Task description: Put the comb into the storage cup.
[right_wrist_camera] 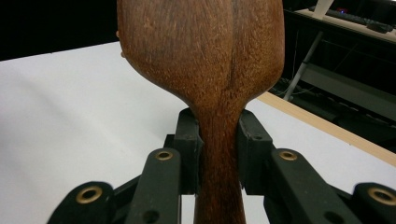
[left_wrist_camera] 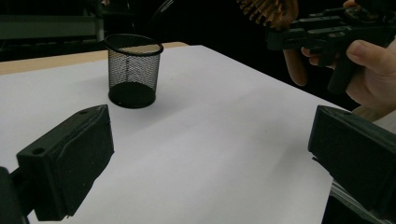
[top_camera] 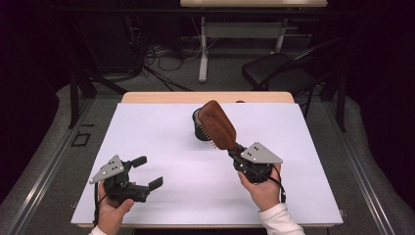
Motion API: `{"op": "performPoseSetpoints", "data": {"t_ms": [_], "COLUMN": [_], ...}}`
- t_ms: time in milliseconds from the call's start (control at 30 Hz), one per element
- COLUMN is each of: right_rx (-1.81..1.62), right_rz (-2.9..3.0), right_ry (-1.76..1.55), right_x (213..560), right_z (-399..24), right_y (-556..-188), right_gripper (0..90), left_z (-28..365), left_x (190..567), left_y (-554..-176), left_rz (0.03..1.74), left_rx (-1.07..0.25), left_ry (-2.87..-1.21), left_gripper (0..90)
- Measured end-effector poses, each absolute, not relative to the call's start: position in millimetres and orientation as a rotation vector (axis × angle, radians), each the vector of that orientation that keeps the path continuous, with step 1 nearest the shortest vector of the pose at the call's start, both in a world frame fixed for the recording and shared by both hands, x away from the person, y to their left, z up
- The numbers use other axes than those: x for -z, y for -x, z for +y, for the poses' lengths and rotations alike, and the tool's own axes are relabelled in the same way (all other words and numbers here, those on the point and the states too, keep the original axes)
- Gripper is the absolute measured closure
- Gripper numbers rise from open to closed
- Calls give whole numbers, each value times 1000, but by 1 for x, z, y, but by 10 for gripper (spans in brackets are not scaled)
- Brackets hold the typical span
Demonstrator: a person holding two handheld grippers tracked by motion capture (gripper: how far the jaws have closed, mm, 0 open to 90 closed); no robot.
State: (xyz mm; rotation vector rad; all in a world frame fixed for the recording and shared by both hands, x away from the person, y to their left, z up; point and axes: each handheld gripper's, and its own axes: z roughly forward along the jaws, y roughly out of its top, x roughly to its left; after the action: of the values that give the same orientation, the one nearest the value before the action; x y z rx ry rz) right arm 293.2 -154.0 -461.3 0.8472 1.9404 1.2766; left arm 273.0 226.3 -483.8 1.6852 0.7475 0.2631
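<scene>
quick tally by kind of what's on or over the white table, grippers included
wooden hairbrush: 1
black mesh cup: 1
hand-held grippers: 2, the left gripper open and the right gripper shut on the brush handle
total: 4

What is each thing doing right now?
Hairbrush: held by its handle, lifted off the table, bristles facing down-left.
Mesh cup: upright, empty, on the white mat.
Right gripper: shut on the hairbrush handle.
Left gripper: open, holding nothing.
</scene>
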Motion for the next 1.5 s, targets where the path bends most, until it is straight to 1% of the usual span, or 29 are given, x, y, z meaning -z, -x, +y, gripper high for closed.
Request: {"op": "performPoseSetpoints", "data": {"t_ms": [300, 967, 1500], "right_rx": [-1269, -1196, -1175], "right_rz": [1920, 1875, 1863], "right_ry": [-838, -792, -778], "right_x": [461, 466, 470], "right_z": [-154, -149, -144], "right_y": [-292, -286, -285], "right_gripper": [731, 731, 731], "left_z": [225, 204, 183], "left_x": [472, 453, 435], "left_y": [-283, -297, -312], "left_rz": [769, 763, 768], "left_rx": [-254, -205, -111], "left_ry": [-1668, -1657, -1644], "left_gripper": [2, 3, 3]}}
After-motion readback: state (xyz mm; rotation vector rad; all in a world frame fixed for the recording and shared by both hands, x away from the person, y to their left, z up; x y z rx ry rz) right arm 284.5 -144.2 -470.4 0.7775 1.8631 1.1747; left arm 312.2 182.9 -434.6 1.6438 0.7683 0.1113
